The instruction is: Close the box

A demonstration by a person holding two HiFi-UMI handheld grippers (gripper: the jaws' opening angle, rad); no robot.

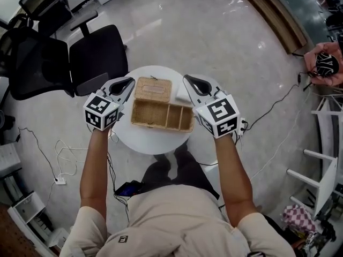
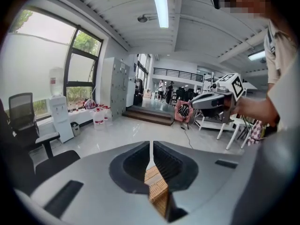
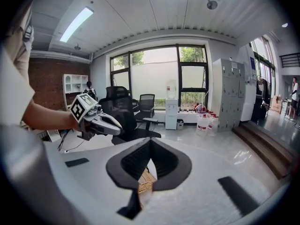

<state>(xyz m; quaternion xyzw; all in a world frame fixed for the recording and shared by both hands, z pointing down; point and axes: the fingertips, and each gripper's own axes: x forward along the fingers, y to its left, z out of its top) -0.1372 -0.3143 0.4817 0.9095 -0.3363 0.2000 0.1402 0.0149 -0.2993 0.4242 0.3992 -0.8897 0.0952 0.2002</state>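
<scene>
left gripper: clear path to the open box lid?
Probably yes: the left gripper hangs right beside the wicker lid, with nothing between them. Its jaws are shut, though.

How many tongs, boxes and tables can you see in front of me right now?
2 tongs: left tongs, right tongs
1 box
1 table
Total: 4

The grey left tongs (image 2: 151, 146) have their black ribbed jaws pressed together, with nothing between them. Below the jaws shows a strip of the tan woven wicker box (image 2: 158, 193). At upper right a hand (image 2: 248, 108) holds the right tongs (image 2: 197, 102), with their black-and-white marker cube, above the glossy pale floor (image 2: 117, 135).
</scene>
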